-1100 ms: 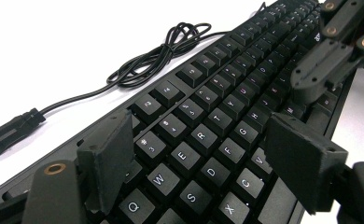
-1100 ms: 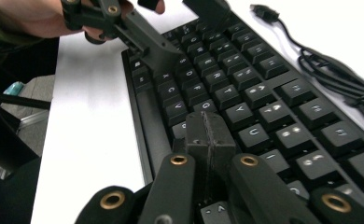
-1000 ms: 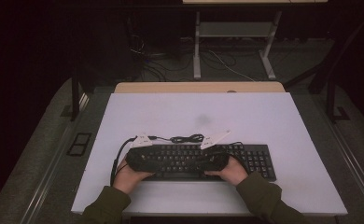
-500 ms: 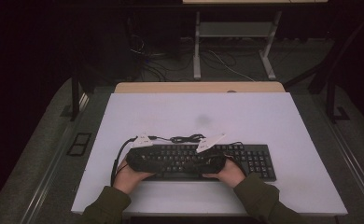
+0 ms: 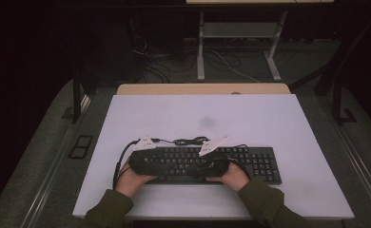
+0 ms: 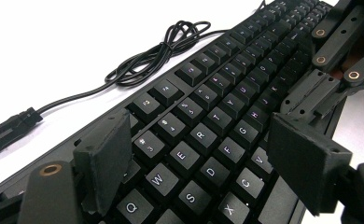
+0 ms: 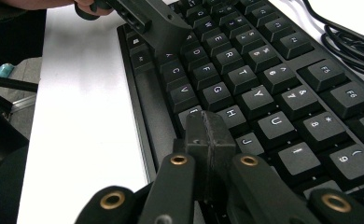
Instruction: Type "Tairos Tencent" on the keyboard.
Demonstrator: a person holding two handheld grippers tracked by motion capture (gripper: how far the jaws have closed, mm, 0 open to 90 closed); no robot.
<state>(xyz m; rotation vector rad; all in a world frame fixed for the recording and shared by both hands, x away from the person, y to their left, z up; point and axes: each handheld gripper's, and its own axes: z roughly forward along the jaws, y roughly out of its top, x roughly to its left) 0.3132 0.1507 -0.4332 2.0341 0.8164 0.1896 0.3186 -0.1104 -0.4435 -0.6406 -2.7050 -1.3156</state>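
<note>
A black keyboard [image 5: 262, 164] lies along the near side of the white table [image 5: 198, 114]. Its cable [image 5: 190, 141] is coiled just behind it. Both hands hold their grippers low over the keys, pointing toward each other. My left gripper [image 5: 157, 164] is over the left end. In the left gripper view it [image 6: 203, 163] stands open, its pads [image 6: 103, 163] wide apart above the Q, W and S keys of the keyboard [image 6: 217, 107]. My right gripper [image 5: 193, 167] is over the middle. In the right gripper view it [image 7: 208, 140] is shut, its tips above the keyboard [image 7: 264, 70] near B and H.
A wooden desk edge [image 5: 202, 89] sits behind the table, with metal desk legs [image 5: 200, 47] and floor cables [image 5: 231, 66] beyond in the dark. The cable's plug [image 6: 12, 128] rests on bare table to the left. Olive sleeves [image 5: 107, 211] come in from the bottom.
The right gripper has edged slightly left and nearer over the keys. The left gripper and the keyboard have stayed in place.
</note>
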